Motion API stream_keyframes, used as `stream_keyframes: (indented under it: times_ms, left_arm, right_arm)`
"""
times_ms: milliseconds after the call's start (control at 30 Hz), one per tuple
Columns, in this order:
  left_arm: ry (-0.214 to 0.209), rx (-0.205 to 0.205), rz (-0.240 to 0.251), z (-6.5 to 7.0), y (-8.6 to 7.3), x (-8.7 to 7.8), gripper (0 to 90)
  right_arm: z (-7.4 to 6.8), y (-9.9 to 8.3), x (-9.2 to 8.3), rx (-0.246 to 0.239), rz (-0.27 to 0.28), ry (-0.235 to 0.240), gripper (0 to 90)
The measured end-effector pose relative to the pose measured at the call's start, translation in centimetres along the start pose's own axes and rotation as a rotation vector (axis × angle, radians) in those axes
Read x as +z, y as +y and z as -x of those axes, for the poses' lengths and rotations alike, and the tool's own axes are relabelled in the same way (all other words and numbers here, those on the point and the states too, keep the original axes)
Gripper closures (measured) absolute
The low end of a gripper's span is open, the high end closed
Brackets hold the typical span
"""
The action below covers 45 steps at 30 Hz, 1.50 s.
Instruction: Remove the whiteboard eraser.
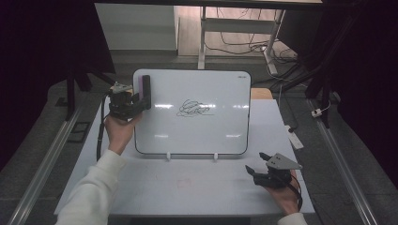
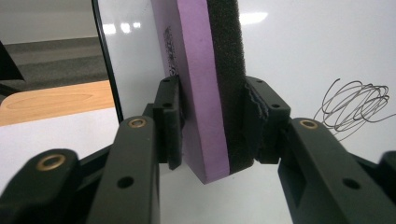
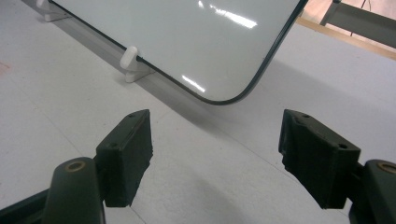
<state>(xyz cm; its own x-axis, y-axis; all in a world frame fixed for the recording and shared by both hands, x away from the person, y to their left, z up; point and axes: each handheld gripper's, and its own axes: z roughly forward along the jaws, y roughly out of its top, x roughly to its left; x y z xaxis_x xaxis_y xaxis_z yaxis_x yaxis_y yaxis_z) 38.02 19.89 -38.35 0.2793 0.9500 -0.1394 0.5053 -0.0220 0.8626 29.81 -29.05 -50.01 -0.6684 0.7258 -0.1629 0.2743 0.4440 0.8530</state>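
Purple-backed foam eraser [image 2: 212, 84] sits clamped between the jaws of the left gripper [image 1: 126, 104], its black felt face against the upper left corner of the whiteboard [image 1: 197, 126]. To that gripper's right lies a black scribble [image 1: 193, 108]. Nearer the person, the right gripper [image 1: 271, 174] hovers released, jaws spread, above the table [image 1: 187, 187].

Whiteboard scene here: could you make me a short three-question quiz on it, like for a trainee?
1. True or false: the left gripper is shut on the eraser.
2. What is drawn on the whiteboard? A) a scribble B) a star C) numbers
3. Fill in: the right gripper has its jaws ____, above the table.

Key: 1 true; 2 A; 3 open.
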Motion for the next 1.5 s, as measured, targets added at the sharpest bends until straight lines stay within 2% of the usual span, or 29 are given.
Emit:
stream_keyframes:
  times_ms: [200,333,433,567,867,1000,1200,1267,1333,1400,1500]
  left_arm:
    - [0.035,0.016,0.011,0.1,-0.1,-0.5,64.7]
    - [0.021,0.015,0.041,-0.4,-0.3,-1.4,65.8]
    - [-0.003,0.024,0.069,-0.5,-0.5,-2.6,66.1]
    - [-0.047,0.066,0.085,-0.2,-1.3,-4.1,66.3]
    - [-0.171,0.149,0.109,1.5,-5.4,-6.6,66.4]
    - [-0.218,0.191,0.09,2.5,-7.5,-7.0,66.4]
    - [-0.244,0.288,0.039,4.6,-10.4,-6.9,66.5]
    - [-0.255,0.313,0.024,5.3,-11.1,-6.7,66.4]
    - [-0.266,0.349,0.003,6.2,-12.0,-6.4,66.4]
    - [-0.272,0.379,-0.009,7.0,-12.7,-6.1,66.4]
    - [-0.275,0.412,-0.025,7.8,-13.6,-5.7,66.4]
  right_arm:
    - [0.0,0.0,-0.1,-0.002,0.0,-0.004,25.4]
    - [0.0,0.0,-0.1,0.0,0.002,-0.008,25.4]
    - [0.0,0.0,-0.1,0.0,0.003,-0.01,25.5]
    - [0.0,0.0,-0.2,-0.002,0.007,-0.011,25.6]
    - [-0.4,0.4,-0.2,0.005,0.007,0.006,26.3]
    - [-0.7,1.1,-0.4,0.024,0.009,0.04,26.8]
    - [-1.3,1.8,-0.3,0.044,0.012,0.085,26.8]
    - [-1.6,2.4,-0.2,0.066,0.012,0.126,26.7]
    - [-1.7,2.6,-0.1,0.074,0.011,0.143,26.6]
    - [-2.4,3.6,0.1,0.085,-0.003,0.188,26.0]
    - [-2.7,4.1,0.2,0.1,-0.005,0.215,25.9]
